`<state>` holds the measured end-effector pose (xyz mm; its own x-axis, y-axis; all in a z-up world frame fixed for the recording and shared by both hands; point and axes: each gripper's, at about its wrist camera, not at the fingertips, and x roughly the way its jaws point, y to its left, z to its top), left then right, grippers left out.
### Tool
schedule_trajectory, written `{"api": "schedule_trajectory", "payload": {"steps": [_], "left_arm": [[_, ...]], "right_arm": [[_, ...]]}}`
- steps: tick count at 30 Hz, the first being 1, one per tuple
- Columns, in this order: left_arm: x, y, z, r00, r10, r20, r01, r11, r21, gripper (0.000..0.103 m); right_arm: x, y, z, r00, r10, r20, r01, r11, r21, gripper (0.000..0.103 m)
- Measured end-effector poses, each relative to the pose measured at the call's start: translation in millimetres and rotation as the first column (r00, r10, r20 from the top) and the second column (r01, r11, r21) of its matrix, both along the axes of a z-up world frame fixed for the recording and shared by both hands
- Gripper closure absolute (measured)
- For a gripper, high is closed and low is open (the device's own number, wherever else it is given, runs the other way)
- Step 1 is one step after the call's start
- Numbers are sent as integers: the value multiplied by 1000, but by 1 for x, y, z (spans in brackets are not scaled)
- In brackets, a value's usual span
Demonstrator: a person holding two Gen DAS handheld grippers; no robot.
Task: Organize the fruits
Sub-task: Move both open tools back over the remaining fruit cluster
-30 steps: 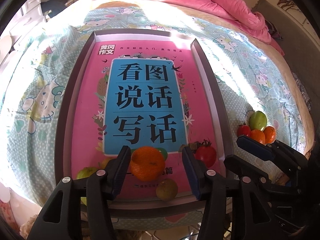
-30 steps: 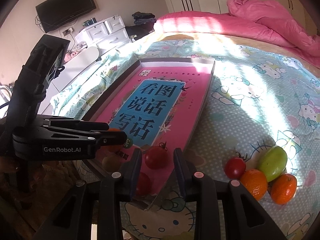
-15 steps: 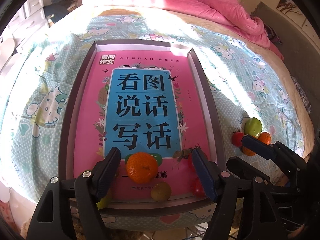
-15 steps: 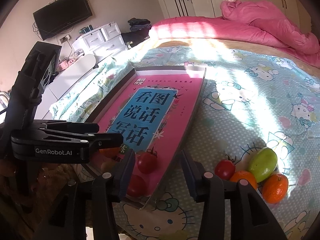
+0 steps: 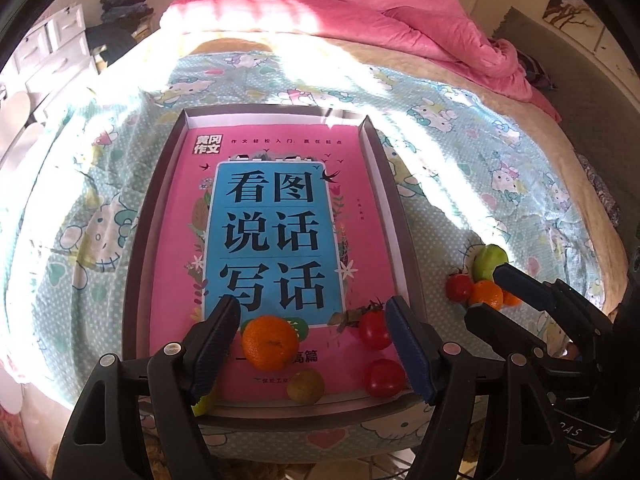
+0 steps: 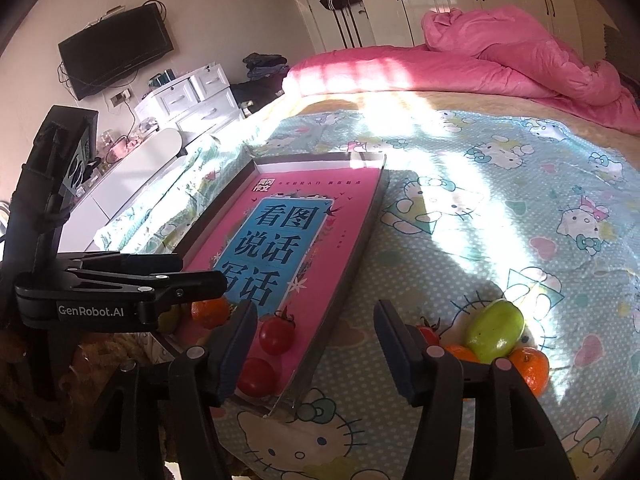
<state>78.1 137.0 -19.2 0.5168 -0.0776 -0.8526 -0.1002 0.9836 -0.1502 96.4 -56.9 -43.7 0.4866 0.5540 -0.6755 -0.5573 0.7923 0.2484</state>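
Fruit in the tray [image 5: 136,272] on the bed

Left tongs [image 5: 310,346] gape, empty, over the tangerine [image 5: 269,342]; right tongs [image 6: 316,354] opening, empty, beside two tomatoes [image 6: 276,334].

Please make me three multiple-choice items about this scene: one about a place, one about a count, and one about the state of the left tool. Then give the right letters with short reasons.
1. Where does the green fruit lie?
A. On the bedsheet, outside the tray
B. Inside the tray
C. On the pink quilt

2. How many red tomatoes lie in the tray?
A. One
B. Two
C. Four

3. How is the left tool at the orange?
A. Shut on it
B. Open, not gripping it
C. Shut and empty

Answers:
1 A: it sits with the loose fruit beside the tray.
2 B: both lie near one corner.
3 B: one pad stands far from the orange.
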Motion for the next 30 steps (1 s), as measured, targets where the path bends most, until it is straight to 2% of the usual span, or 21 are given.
{"api": "schedule_trajectory", "payload": {"steps": [6,16,30], "left_arm": [[-2,-8,6,1000,-13,13,13,1000,2,27],[-1,-31,15,998,-56,28,56,998,6,27],[2,-74,28,990,-136,44,135,990,28,27]], "right_arm": [[-2,-11,7,1000,-28,13,27,1000,15,38],[-3,-38,22,995,-85,47,83,996,38,37],[4,-97,38,973,-229,35,225,969,103,34]]}}
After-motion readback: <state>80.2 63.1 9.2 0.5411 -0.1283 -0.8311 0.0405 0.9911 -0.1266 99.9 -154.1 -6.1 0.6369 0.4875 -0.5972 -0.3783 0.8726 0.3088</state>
